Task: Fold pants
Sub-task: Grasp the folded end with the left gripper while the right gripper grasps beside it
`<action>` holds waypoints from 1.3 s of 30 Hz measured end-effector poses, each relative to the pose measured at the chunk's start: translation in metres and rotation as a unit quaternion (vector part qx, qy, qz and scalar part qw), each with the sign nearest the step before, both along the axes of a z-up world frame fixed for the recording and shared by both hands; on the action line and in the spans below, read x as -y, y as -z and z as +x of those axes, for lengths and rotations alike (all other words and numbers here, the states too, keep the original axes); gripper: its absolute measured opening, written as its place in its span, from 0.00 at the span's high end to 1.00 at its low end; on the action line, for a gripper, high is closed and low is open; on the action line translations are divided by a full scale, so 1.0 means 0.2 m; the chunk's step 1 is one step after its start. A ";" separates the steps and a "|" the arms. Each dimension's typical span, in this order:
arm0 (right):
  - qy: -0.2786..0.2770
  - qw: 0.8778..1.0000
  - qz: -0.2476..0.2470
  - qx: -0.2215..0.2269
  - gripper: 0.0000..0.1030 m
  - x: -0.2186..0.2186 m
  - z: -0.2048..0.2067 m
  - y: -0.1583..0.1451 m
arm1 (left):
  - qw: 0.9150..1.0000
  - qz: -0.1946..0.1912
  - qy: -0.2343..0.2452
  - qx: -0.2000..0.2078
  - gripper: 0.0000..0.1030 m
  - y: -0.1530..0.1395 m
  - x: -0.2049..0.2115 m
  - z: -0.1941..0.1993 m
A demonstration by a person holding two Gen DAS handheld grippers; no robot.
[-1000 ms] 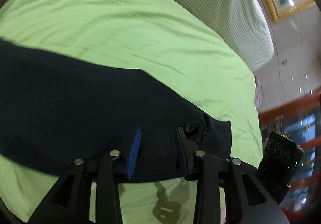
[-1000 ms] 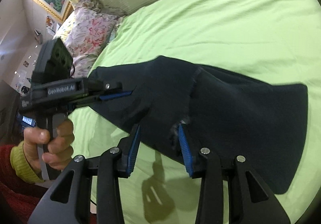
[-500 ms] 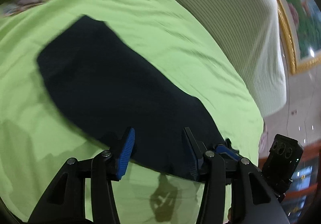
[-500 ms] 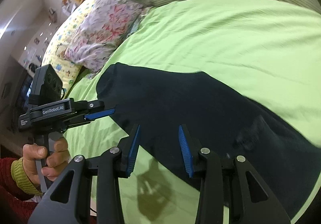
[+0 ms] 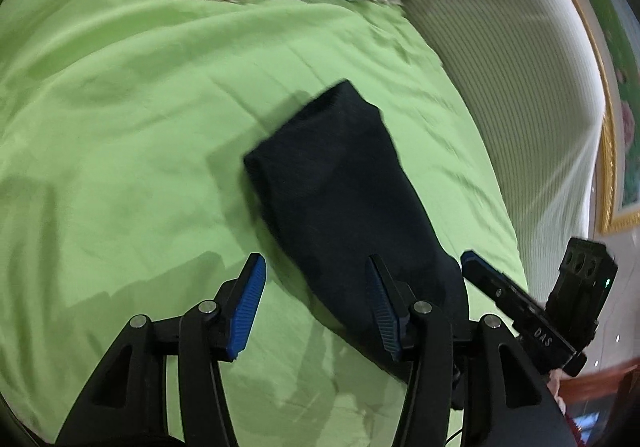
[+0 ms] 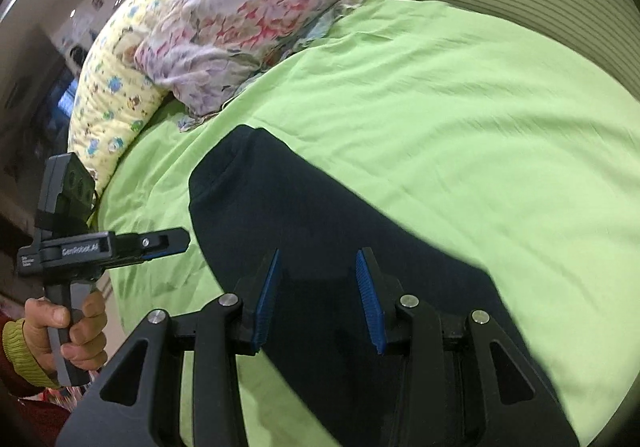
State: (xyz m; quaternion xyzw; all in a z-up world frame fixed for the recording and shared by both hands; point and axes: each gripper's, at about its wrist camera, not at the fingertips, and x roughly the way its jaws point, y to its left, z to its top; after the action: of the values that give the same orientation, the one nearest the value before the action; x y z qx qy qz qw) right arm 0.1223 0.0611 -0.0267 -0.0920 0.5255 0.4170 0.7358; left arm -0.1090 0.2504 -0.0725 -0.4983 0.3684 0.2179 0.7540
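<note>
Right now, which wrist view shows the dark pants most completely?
The left wrist view: the pants lie as one long folded strip on the green sheet, far end and both long edges visible. In the right wrist view the pants are larger but run off behind the right gripper.

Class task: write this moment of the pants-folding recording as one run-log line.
stage: fold pants | pants: dark strip lying on green sheet | left tongs: opening, nothing pinched | right tongs: apart over pants, no grip
</note>
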 end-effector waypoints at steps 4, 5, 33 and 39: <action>-0.043 0.999 -0.019 0.003 0.61 -0.19 0.09 0.03 | 1.000 -0.009 -0.011 0.002 0.47 0.05 -0.05 -0.02; -0.051 0.998 -0.023 0.004 0.61 -0.23 0.10 0.04 | 1.000 -0.012 -0.012 0.001 0.47 0.06 -0.07 -0.01; -0.185 0.981 -0.032 -0.053 0.79 -0.66 0.22 0.21 | 1.000 -0.011 0.009 0.006 0.70 0.14 -0.16 0.13; -0.169 0.985 0.003 -0.041 0.80 -0.53 0.24 0.05 | 0.999 0.010 0.034 0.041 0.74 -0.06 -0.09 0.18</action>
State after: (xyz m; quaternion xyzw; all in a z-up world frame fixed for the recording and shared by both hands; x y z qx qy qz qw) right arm 0.1710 0.1678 -0.0369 -0.1604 0.5307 0.5401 0.6332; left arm -0.0737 0.2677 -0.0607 -0.4869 0.3513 0.1752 0.7803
